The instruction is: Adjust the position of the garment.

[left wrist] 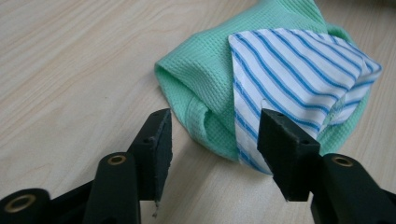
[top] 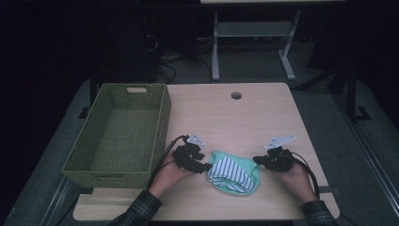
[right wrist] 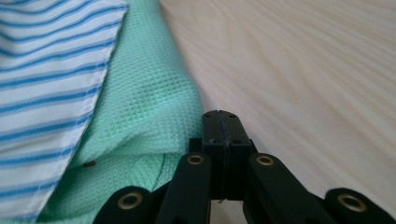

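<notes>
- The cloth (top: 234, 175), green with a blue-striped layer (left wrist: 299, 70) lying on top, sits on the bench (top: 244, 117) between my two sets of jaws, already bunched into a rough fold.
- My left gripper (left wrist: 212, 140) is released: its jaws stand apart with nothing pressed between them, and the folded edge of the cloth lies just ahead of them, nearer the right-hand jaw.
- My right gripper (right wrist: 220, 128) is clenched, jaws pressed flat together. The green edge (right wrist: 154, 107) lies just to their left; I cannot tell whether any fabric is pinched.
- I judge the folding to be partly done; the bundle looks loose and uneven.
- The basket (top: 101, 172) stands empty beyond my left gripper, well apart from the cloth, so I reckon tidying the fold and putting the cloth in there are still ahead.
</notes>
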